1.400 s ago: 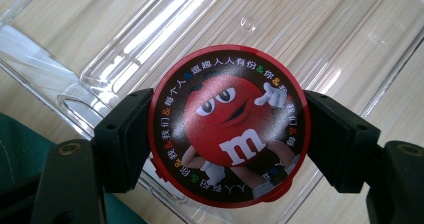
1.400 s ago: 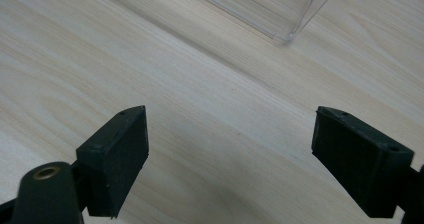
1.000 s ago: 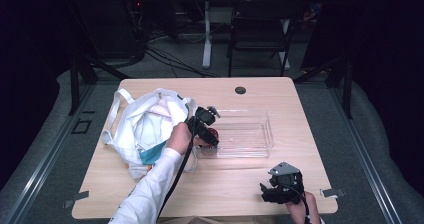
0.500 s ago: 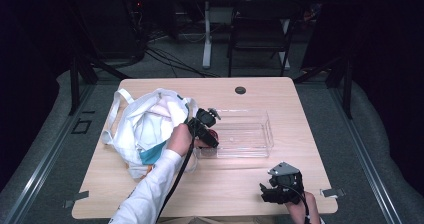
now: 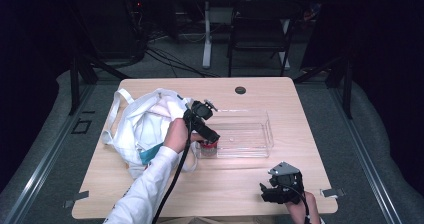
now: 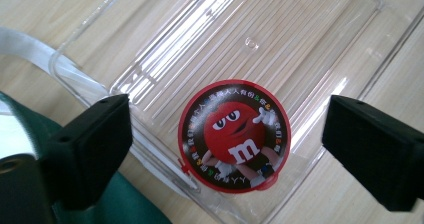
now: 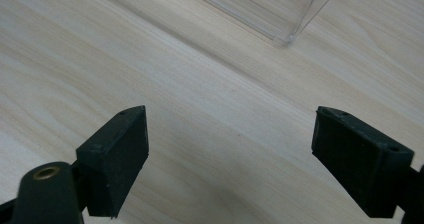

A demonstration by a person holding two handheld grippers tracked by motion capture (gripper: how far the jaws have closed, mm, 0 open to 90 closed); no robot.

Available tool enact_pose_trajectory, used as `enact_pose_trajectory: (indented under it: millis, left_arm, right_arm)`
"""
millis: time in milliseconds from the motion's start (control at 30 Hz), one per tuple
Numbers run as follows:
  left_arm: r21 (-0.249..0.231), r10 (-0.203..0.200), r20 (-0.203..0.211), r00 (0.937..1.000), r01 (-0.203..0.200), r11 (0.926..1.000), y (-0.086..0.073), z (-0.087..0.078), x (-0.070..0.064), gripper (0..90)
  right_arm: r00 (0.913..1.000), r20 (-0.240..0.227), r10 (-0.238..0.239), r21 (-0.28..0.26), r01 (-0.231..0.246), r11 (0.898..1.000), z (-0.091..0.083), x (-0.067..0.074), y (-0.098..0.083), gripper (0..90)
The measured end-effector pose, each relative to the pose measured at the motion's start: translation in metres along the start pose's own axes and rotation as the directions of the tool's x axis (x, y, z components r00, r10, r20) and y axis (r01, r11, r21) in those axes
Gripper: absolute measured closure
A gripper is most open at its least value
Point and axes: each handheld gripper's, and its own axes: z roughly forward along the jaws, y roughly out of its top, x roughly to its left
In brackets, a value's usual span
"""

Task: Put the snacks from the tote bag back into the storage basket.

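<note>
Nearest the person, the right gripper [image 5: 281, 188] rests on the wooden tabletop [image 5: 235, 184], jaws spread and empty. Beyond it, the left gripper [image 5: 206, 134] hovers with jaws spread wide over a round red M&M's tub [image 6: 234, 135] standing in the near corner of a clear plastic tray [image 5: 260, 134]. A white tote bag [image 5: 145, 129] lies farther left. Closing off-centre could tip the tub or shove the light tray.

One clear tray [image 5: 260, 134], one red-lidded tub [image 6: 234, 134], one white bag [image 5: 140, 129], two hand-held grippers.
</note>
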Motion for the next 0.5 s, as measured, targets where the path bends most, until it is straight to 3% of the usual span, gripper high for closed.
enact_pose_trajectory:
  millis: [333,500]
  left_arm:
    - [-0.046,-0.028,-0.03,0.9992,0.026,0.9986,-0.014,-0.031,0.015,0.4]
    - [-0.101,-0.065,-0.05,0.9967,0.059,0.9931,-0.028,-0.057,0.029,0.4]
  right_arm:
    - [0.9999,0.004,0.009,-0.005,-0.009,1.0,0.0,0.0,0.0,14.6]
    - [0.9999,0.002,0.01,-0.001,-0.01,1.0,0.0,0.0,0.0,14.6]
